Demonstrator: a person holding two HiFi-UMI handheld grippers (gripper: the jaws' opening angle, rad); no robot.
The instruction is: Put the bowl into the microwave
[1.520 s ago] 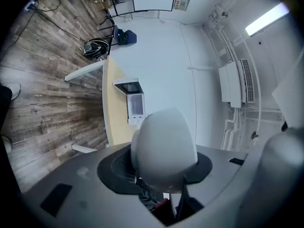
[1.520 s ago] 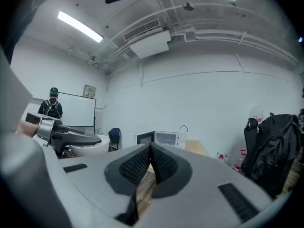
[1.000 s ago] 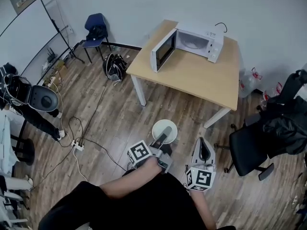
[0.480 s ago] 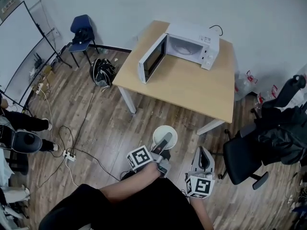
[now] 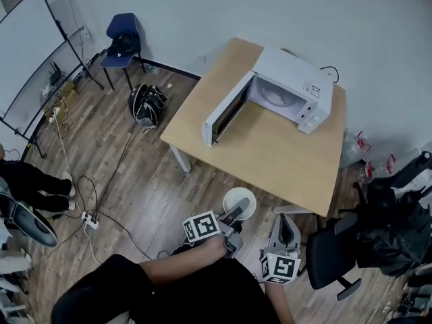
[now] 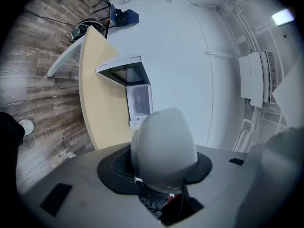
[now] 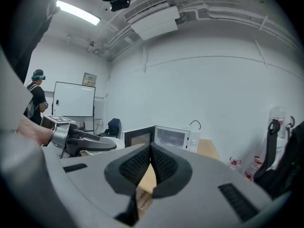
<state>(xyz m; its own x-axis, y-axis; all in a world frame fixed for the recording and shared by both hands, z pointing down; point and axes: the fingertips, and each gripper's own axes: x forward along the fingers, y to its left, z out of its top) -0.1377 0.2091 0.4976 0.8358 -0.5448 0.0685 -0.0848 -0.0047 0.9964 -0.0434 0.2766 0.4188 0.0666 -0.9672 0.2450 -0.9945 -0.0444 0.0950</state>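
Right now we are holding a white bowl (image 5: 239, 197) in our left gripper (image 5: 235, 213). Its jaws are pinching the bowl's near wall, and the left gripper view is showing the bowl's pale rounded side sitting between the dark pads. The bowl is hanging above the wooden floor (image 5: 135, 174), close to the near edge of the table (image 5: 270, 160) and well apart from the microwave (image 5: 291, 90).

The microwave is standing at the far end of the table, near the wall. Its door (image 5: 228, 110) is standing wide open to the left, so the pale inside is facing us.

Our right gripper (image 5: 285, 220) is hovering to the right of the bowl without touching it. Its jaws are pressing together with nothing between them.

A black office chair (image 5: 334, 255) is standing to our right, beside the table's near corner, with dark clothing piled next to it. Farther off to the left, a blue chair (image 5: 123, 36) is standing by the wall, a backpack (image 5: 147, 104) is lying on the floor near it, and a whiteboard (image 5: 34, 52) is leaning at the picture's edge.
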